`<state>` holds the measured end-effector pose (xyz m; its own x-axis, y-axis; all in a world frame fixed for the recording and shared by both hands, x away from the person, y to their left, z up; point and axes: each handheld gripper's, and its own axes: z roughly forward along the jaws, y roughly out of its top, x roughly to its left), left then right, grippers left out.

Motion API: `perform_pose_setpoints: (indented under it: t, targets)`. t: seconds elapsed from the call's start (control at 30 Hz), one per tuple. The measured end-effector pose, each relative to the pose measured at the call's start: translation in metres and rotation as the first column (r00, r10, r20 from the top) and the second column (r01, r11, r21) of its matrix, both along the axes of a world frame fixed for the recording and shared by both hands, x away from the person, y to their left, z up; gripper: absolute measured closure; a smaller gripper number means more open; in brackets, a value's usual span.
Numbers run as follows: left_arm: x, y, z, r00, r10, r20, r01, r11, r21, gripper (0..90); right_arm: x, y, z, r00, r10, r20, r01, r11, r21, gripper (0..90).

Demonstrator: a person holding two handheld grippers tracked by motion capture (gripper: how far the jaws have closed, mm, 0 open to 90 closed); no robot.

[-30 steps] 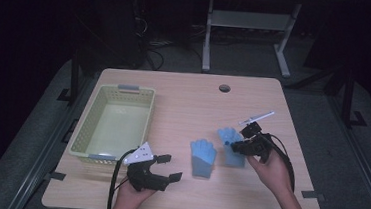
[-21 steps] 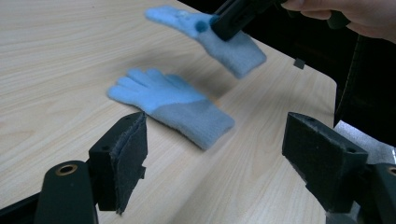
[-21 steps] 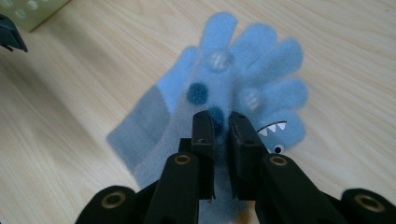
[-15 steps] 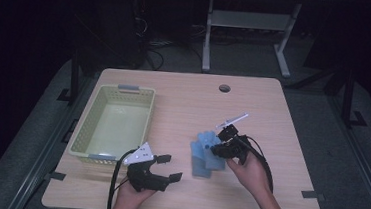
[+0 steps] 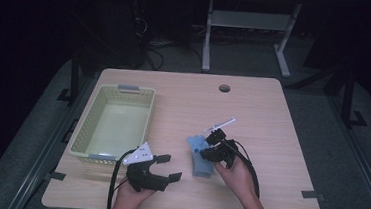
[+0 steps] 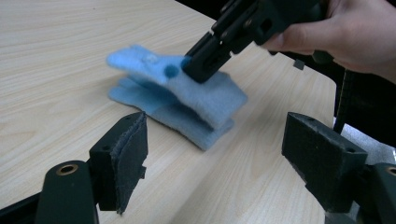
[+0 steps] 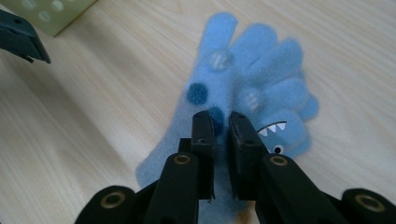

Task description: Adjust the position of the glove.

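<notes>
Two light blue knitted gloves lie stacked near the table's front middle. The upper glove has dark and pale dots. It rests over the lower glove, which has a toothed face. My right gripper is shut on the upper glove near its cuff, pinching the fabric. My left gripper stands open a little to the left of the gloves, low over the table, with nothing between its jaws.
A pale green plastic basket sits empty at the left of the table. A round cable hole is near the far edge. Bare wood lies to the right and behind the gloves.
My right gripper has moved left with one glove, from beside the other glove to on top of it. The left gripper has stayed put.
</notes>
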<state>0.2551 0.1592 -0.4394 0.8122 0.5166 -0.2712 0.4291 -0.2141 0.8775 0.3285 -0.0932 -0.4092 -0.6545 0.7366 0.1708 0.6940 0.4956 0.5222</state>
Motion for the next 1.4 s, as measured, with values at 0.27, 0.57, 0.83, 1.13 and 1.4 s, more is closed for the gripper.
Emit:
perform_pose_setpoints:
  t: [0.27, 0.57, 0.83, 1.13, 1.4]
  targets:
    - [0.0, 0.0, -0.001, 1.0, -0.002, -0.001, 0.002, 1.0, 0.004, 22.3, -0.002, 0.003, -0.013, 0.9987, -0.05, -0.013, 0.05, 0.999, -0.001, 80.8]
    - [0.001, 0.001, -0.002, 1.0, 0.007, -0.006, -0.007, 1.0, -0.001, 22.3, -0.003, 0.005, -0.02, 0.9972, -0.058, 0.047, 0.061, 0.997, -0.049, 66.8]
    - [0.001, -0.001, -0.004, 0.9998, 0.017, -0.015, -0.016, 0.9998, 0.015, 22.2, -0.006, 0.003, -0.019, 0.9966, -0.056, 0.061, 0.056, 0.998, -0.006, 82.6]
    - [0.002, -0.003, -0.009, 0.9982, 0.044, -0.042, -0.043, 0.9989, 0.016, 22.2, -0.005, -0.01, -0.025, 0.997, -0.075, 0.015, 0.074, 0.994, 0.077, 71.0]
    - [0.004, -0.008, -0.015, 0.9928, 0.079, -0.09, -0.078, 0.9969, 0.009, 21.9, -0.018, -0.036, -0.023, 0.9954, -0.096, 0.004, 0.093, 0.978, 0.186, 64.2]
